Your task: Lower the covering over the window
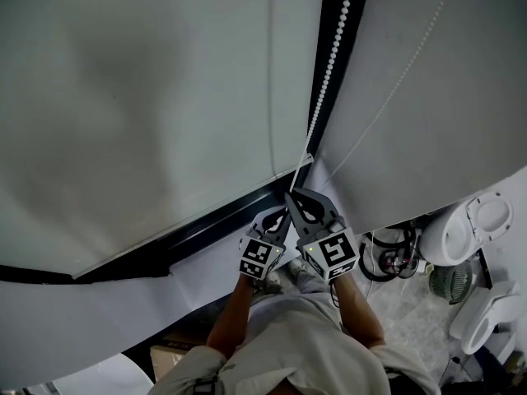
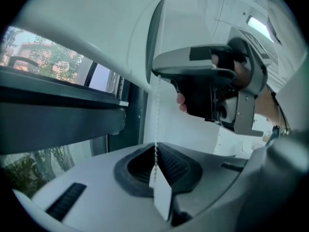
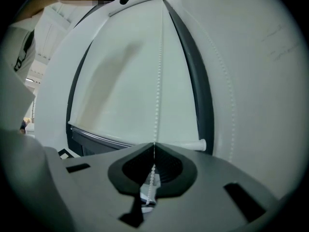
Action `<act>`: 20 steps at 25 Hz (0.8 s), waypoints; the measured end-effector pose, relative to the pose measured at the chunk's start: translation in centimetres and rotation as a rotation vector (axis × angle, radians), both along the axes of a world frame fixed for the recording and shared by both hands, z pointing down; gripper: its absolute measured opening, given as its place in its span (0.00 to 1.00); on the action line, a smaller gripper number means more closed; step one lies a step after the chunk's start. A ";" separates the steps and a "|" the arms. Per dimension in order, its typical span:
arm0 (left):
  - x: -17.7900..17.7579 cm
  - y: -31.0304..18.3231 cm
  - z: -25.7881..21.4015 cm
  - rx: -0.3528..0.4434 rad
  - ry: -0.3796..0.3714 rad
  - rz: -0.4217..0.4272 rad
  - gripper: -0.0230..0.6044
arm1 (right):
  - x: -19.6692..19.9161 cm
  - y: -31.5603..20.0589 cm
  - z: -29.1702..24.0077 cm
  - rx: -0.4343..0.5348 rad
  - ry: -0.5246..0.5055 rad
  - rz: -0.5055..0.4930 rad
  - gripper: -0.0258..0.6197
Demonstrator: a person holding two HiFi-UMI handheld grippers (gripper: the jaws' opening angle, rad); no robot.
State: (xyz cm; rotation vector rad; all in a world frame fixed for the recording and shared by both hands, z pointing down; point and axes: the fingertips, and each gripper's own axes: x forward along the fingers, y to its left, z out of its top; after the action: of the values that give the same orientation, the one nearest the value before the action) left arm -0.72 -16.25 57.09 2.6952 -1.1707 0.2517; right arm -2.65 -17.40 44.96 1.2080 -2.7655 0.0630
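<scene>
The white roller blind (image 1: 148,105) hangs over the window, its bottom bar (image 1: 189,220) slanting across the head view. A white bead chain (image 1: 325,81) runs down the dark frame beside it. My right gripper (image 1: 291,196) is shut on that chain, with my left gripper (image 1: 282,216) shut on it just below. In the left gripper view the chain (image 2: 157,110) drops into the closed left gripper (image 2: 155,151), and the right gripper (image 2: 212,86) sits above it. In the right gripper view the chain (image 3: 159,71) comes down in front of the blind (image 3: 125,81) into the closed right gripper (image 3: 154,149).
A second white blind (image 1: 436,97) with its own chain (image 1: 395,89) hangs to the right of the dark window post (image 1: 336,23). Below stand white bins (image 1: 461,229), coiled cables (image 1: 391,253) and a cardboard box (image 1: 169,356). Trees (image 2: 53,62) show through the glass.
</scene>
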 end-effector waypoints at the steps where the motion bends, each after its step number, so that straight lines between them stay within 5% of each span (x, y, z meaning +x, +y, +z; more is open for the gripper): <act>1: -0.1 0.1 0.6 -0.008 -0.004 -0.003 0.07 | 0.0 0.0 0.4 -0.007 0.001 -0.001 0.04; 20: -0.5 0.1 5.4 -0.054 -0.040 -0.027 0.07 | -0.2 0.2 5.4 -0.053 0.069 0.005 0.04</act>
State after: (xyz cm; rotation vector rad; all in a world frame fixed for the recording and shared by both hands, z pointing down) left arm -1.17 -16.12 62.54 2.6373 -1.1927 0.3303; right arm -2.83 -17.21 50.39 1.1815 -2.6838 0.0922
